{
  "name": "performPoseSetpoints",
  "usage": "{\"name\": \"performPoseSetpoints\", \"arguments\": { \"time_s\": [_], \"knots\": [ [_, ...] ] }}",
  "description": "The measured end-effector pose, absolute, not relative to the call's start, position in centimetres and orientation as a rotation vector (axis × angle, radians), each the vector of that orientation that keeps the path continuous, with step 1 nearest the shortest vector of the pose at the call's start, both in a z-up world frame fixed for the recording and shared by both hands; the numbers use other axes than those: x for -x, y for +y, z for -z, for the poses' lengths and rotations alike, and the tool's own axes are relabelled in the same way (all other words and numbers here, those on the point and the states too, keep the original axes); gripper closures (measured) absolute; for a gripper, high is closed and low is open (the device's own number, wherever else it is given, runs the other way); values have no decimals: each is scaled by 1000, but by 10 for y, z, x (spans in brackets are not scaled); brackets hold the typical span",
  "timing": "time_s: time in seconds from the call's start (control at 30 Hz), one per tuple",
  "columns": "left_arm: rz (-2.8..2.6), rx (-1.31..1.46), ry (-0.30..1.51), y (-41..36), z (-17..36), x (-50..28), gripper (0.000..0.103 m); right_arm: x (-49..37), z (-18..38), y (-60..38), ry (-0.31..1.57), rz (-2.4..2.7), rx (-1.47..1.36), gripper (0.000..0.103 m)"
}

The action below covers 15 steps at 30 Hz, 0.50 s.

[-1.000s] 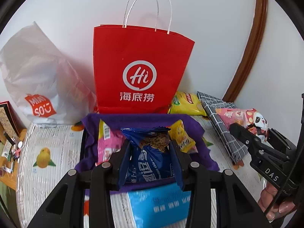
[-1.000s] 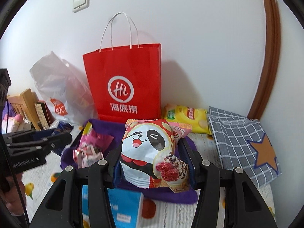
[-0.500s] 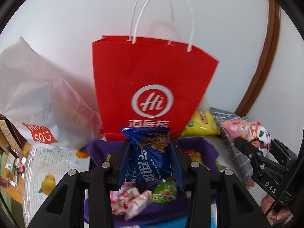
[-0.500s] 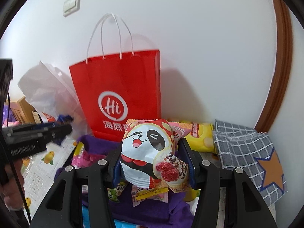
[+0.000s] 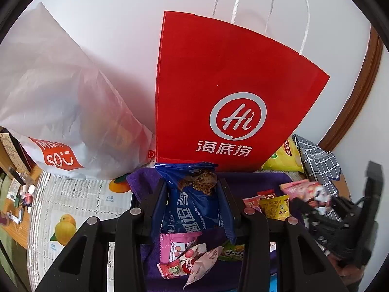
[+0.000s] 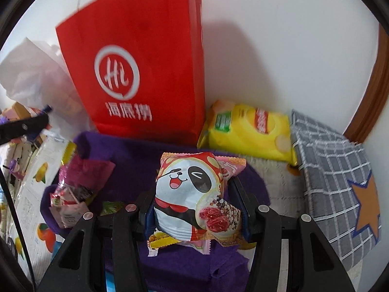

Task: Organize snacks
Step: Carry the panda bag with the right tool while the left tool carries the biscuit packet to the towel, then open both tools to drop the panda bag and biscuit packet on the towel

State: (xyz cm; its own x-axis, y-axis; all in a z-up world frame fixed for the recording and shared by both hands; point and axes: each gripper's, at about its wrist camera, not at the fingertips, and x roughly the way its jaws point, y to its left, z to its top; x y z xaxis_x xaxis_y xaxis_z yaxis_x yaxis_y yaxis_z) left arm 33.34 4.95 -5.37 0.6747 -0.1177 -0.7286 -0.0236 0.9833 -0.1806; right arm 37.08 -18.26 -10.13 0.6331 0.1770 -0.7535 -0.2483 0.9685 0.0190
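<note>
While left gripper (image 5: 193,203) pinches blue cookie bag (image 5: 194,209), right gripper (image 6: 197,205) clamps panda snack pack (image 6: 194,197).

Both wrist cameras angled down, close; share red bag (image 5: 218,92).

Blue cookie packet (image 5: 194,209): upright, clamped between two black fingers above the purple cloth (image 6: 136,155). Panda packet (image 6: 194,194): upright, likewise clamped. Small pink, yellow and green packets (image 5: 187,260) lie scattered on the cloth. Yellow chip bag (image 6: 248,133): far right, beside the red bag (image 5: 218,92).
</note>
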Motion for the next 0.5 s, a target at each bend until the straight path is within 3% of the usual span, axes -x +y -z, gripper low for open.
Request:
{"name": "performPoseSetpoints", "arguments": {
  "time_s": [0.5],
  "knots": [
    [102, 162, 861, 34, 60, -334, 64, -366, 115, -151, 886, -334, 154, 51]
  ]
}}
